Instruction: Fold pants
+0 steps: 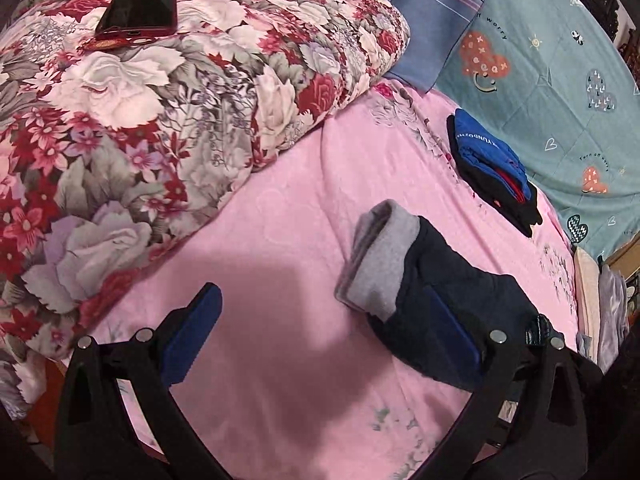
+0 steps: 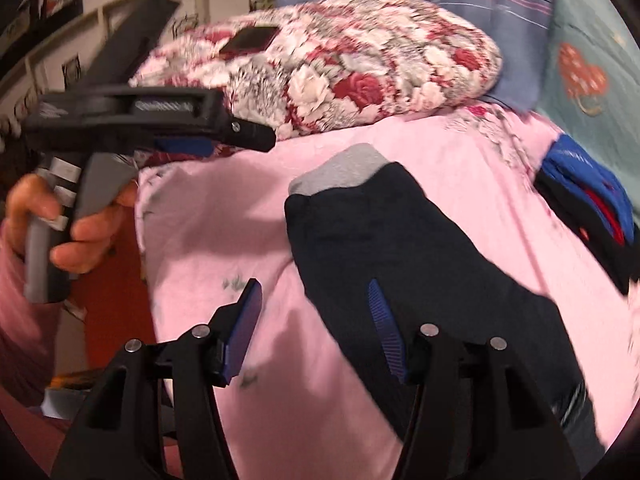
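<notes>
Both grippers were spread wide, gripping nothing. The left gripper [image 1: 326, 332] hovered over the pink sheet [image 1: 280, 216], its blue pads apart; the right-side pad [image 1: 452, 332] overlapped the near end of the pants [image 1: 436, 300] in that view, contact not determinable. The right gripper [image 2: 316, 332] had its jaws equally apart; its right pad [image 2: 386, 332] sat against or just over the dark fabric, the left pad [image 2: 244, 332] over bare sheet.

The pants were a compact dark navy bundle with a grey lining end [image 1: 384, 256] turned out, lying on the sheet. Landmark: the floral quilt [image 1: 160, 120]. The pants were near the quilt, on its right and toward the cameras, not touching it, with open sheet between.

A dark phone [image 1: 140, 8] in a red case lay on top of the quilt. A folded stack of blue, red and black clothes [image 1: 488, 168] sat farther right of the quilt than the pants did, separate from the pants. A blue plaid pillow [image 1: 420, 12] touched the quilt's far right edge, with a teal heart-print fabric [image 1: 560, 80] beyond the stack.

In the right wrist view, a hand [image 2: 80, 224] held the left gripper's grey handle to the left of the quilt; that view was motion-blurred.
</notes>
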